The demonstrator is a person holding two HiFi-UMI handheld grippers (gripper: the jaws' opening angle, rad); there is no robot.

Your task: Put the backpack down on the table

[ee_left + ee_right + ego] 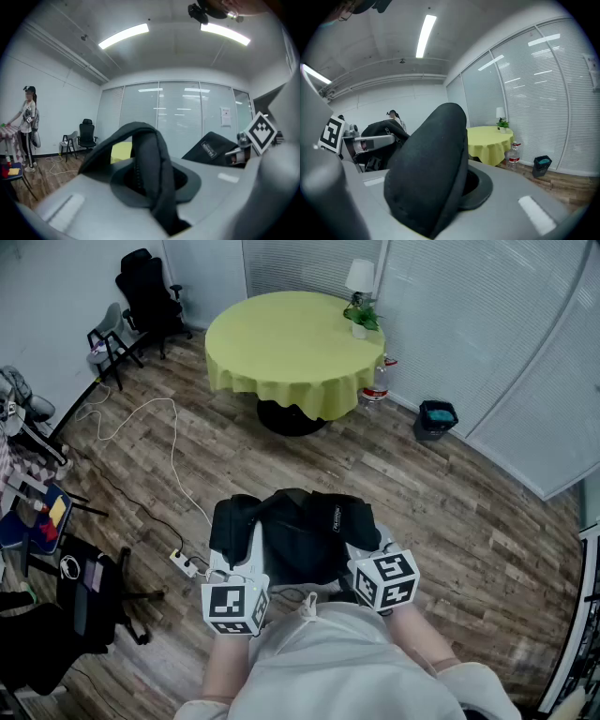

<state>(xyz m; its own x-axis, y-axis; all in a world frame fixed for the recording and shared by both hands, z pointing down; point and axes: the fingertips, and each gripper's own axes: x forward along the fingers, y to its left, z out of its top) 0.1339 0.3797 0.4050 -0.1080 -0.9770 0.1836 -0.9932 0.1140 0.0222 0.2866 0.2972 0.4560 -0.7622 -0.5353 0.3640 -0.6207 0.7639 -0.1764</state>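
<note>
The left tool (151, 187) pinches a strap (149, 154); the right tool (440, 192) pinches a padded part (426, 173). The backpack (302, 531) hangs between them, well apart from the table (281, 348). It looks soft and sagging, so the straps seem the best hold.

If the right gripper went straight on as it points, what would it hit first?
Beyond the backpack strap in its jaws, probably the yellow table, though maybe the floor first; depth is unclear.

Wood floor (375, 474) up to the counter (281, 348) lies open, white cable (173, 451) and power strip (184, 563) off to the left; counter top bare except potted plant (361, 317) and lamp (359, 276) at far-right edge.
</note>
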